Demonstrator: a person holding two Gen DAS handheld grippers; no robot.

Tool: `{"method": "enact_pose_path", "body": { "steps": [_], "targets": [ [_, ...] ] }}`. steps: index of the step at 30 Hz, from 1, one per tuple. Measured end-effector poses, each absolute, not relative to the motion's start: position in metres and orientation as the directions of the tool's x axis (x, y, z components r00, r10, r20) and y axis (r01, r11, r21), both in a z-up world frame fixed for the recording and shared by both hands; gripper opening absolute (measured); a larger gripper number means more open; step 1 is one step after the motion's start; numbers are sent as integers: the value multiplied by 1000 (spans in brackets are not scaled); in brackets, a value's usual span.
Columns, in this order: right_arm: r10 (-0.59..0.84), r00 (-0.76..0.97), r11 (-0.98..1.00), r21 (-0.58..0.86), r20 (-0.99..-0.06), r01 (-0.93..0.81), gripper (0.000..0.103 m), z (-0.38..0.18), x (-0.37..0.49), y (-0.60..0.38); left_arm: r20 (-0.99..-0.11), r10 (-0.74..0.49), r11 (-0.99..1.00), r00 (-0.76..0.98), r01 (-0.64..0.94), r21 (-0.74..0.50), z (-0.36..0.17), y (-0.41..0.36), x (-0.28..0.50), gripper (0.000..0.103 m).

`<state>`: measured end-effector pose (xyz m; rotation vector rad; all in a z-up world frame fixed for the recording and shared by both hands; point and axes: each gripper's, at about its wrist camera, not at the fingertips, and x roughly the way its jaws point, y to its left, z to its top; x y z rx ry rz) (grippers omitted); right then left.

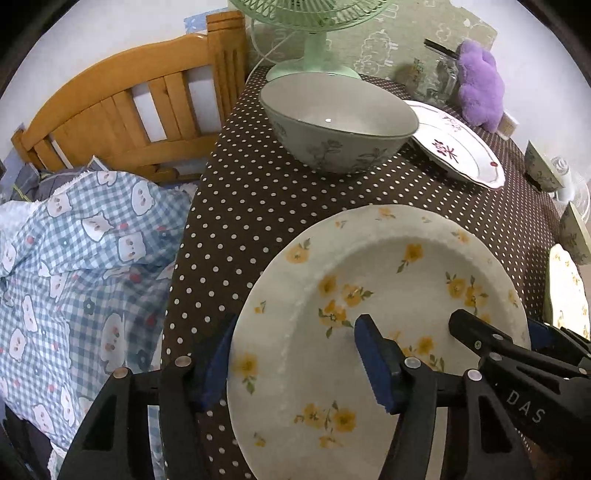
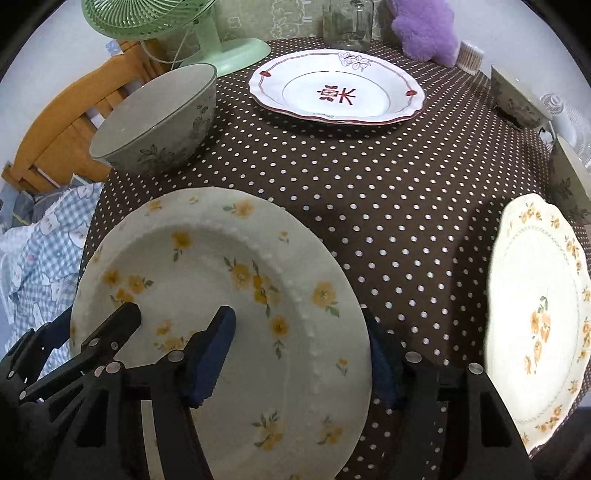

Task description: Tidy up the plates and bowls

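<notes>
Left wrist view shows a white plate [image 1: 373,295] with yellow flowers lying on a brown dotted cloth [image 1: 258,206] near the table's edge. The left gripper [image 1: 295,362] reaches over the plate's left rim. One blue pad [image 1: 373,365] sits over the plate, and the other is outside the rim, partly hidden behind it. The rim is between the pads, but whether they press on it cannot be told. The right gripper [image 1: 491,332] comes in from the right, with one black finger over the plate.

Right wrist view shows the same plate [image 2: 229,295] from the other side. The right gripper [image 2: 299,350] spans the plate's right rim, with one blue pad [image 2: 210,358] over the plate and one outside the rim, low against the cloth [image 2: 369,184]. Whether it squeezes the rim cannot be told either. The left gripper [image 2: 99,332] shows at the lower left.

Behind the plate stands a big bowl [image 2: 159,118] with a leaf print. Farther back lies a red-trimmed plate [image 2: 336,88]. A cream plate [image 2: 535,317] with orange flowers lies at the right. Two more bowls [image 2: 517,96] sit at the far right edge. A green fan [image 2: 207,33] and a purple toy [image 2: 424,29] stand at the back. A checked blanket [image 1: 74,258] lies on a wooden bed [image 1: 129,103] beside the table.
</notes>
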<state>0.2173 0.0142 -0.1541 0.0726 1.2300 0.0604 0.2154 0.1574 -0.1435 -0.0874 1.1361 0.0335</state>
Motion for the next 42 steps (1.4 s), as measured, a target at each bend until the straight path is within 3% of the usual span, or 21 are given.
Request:
{"method": "enact_pose_path", "body": {
  "steps": [22, 42],
  "targets": [
    [103, 410, 993, 118, -906, 11, 66, -97, 181, -60, -866, -23, 998, 500, -40, -50, -88, 85, 186, 64],
    [63, 434, 986, 125, -899, 114, 66, -81, 160, -185, -874, -77, 997, 481, 43, -64, -82, -29, 183, 64]
  ]
}}
